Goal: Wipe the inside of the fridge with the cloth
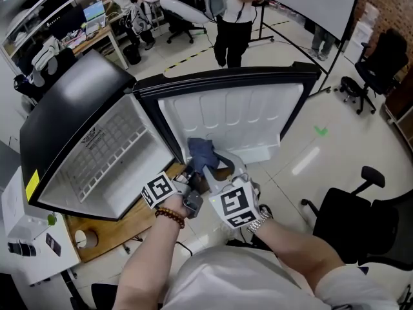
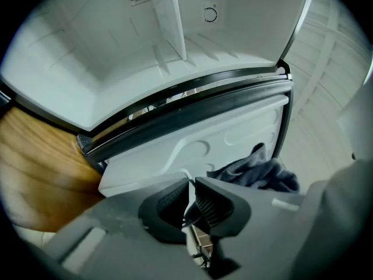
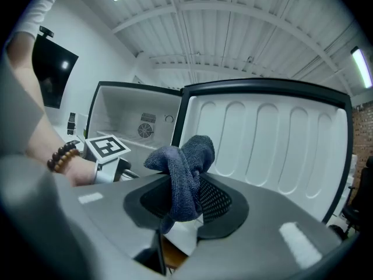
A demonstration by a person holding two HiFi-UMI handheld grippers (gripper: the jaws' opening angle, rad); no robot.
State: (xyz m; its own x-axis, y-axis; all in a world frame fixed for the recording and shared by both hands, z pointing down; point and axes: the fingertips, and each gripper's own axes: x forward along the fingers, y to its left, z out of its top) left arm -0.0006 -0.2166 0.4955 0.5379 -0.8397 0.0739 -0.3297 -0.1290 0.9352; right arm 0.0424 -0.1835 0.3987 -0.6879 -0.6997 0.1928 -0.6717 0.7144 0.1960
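The small black fridge (image 1: 71,115) stands open on a wooden table, its white inside (image 1: 110,154) at left and its white door liner (image 1: 232,118) swung out at centre. My right gripper (image 1: 205,168) is shut on the dark blue cloth (image 1: 201,151), held in front of the door's lower part. In the right gripper view the cloth (image 3: 186,165) bunches up out of the jaws before the door (image 3: 268,139). My left gripper (image 1: 190,183) sits just left of it, jaws shut with only a thin slit and nothing seen between them (image 2: 191,198). The cloth (image 2: 259,171) shows to its right.
The wooden table (image 1: 126,225) carries the fridge and juts toward me. A white box (image 1: 29,234) sits at lower left. Black office chairs (image 1: 361,218) stand at right. A person (image 1: 232,24) stands behind the fridge on the pale floor.
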